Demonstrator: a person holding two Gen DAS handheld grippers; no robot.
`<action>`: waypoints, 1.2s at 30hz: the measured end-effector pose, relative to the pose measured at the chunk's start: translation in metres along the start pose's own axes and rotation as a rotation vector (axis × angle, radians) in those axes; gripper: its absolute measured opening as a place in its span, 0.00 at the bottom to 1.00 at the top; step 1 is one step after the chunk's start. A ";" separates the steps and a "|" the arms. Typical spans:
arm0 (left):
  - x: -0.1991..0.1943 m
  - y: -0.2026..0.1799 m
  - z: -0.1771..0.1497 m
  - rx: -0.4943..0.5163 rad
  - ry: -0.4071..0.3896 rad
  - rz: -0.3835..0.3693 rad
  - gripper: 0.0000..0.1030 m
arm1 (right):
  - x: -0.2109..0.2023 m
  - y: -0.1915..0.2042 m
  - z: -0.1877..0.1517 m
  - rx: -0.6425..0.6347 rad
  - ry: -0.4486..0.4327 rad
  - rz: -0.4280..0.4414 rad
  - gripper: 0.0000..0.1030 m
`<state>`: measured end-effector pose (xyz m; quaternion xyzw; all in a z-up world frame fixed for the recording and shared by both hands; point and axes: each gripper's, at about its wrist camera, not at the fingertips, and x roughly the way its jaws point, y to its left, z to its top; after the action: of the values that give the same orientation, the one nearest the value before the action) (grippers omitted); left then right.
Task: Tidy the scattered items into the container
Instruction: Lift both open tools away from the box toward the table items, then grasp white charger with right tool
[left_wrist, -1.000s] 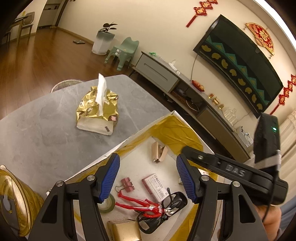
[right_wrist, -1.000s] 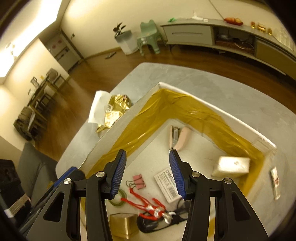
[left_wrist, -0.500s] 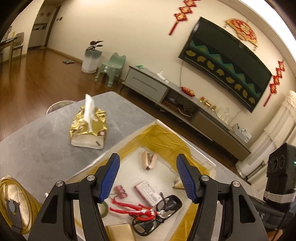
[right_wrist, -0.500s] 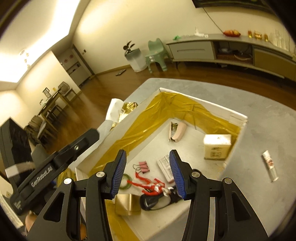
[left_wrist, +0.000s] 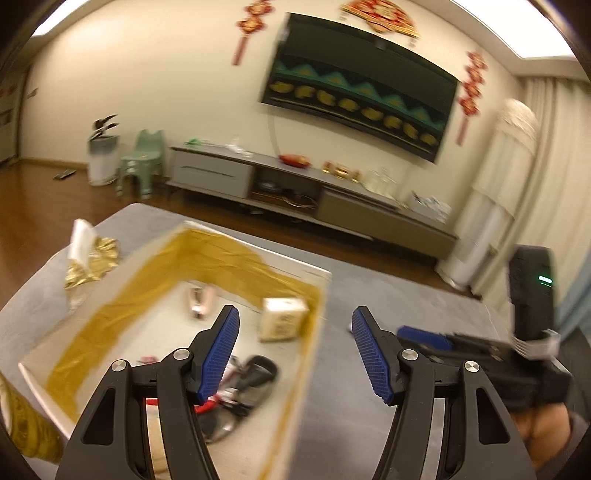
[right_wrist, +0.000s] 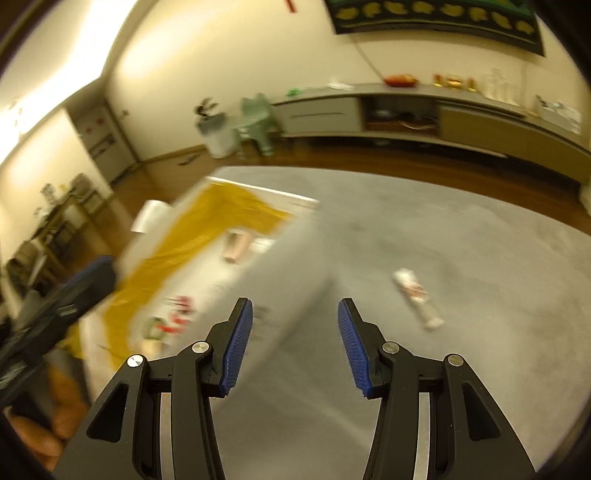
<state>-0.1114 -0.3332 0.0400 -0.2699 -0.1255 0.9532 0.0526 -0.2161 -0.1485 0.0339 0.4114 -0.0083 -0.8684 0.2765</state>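
A white box (left_wrist: 314, 354) lined with yellow tape sits on the grey table (right_wrist: 461, 240). Inside it lie a cream carton (left_wrist: 282, 319), a stapler (left_wrist: 199, 301), black glasses (left_wrist: 255, 373) and a red figure. My left gripper (left_wrist: 293, 354) hangs open over the box's right wall, holding nothing. My right gripper (right_wrist: 295, 343) is open and empty above the table, just right of the box (right_wrist: 280, 288). A small white tube (right_wrist: 415, 297) with red print lies loose on the table, ahead and to the right of the right gripper. Both views are blurred.
A gold tissue pack (left_wrist: 90, 258) stands on the table left of the box. The right gripper's body (left_wrist: 509, 354) and a hand (left_wrist: 543, 432) show at the right in the left wrist view. A TV cabinet (left_wrist: 314, 195) runs along the far wall.
Both grippers have swung to the right and pulled up from over the box. The right gripper's view now covers the table beside the box, and the white tube sits closer to it.
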 end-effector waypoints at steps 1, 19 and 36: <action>0.001 -0.008 -0.002 0.020 0.005 -0.015 0.63 | 0.003 -0.010 -0.002 0.001 0.006 -0.033 0.50; 0.015 -0.041 -0.019 0.098 0.075 -0.070 0.63 | 0.122 -0.076 -0.007 -0.119 0.150 -0.239 0.19; 0.017 -0.046 -0.024 0.101 0.108 -0.091 0.63 | -0.018 -0.087 -0.095 0.085 0.147 -0.134 0.40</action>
<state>-0.1118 -0.2804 0.0236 -0.3120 -0.0863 0.9390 0.1160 -0.1796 -0.0454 -0.0372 0.4852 0.0028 -0.8513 0.1998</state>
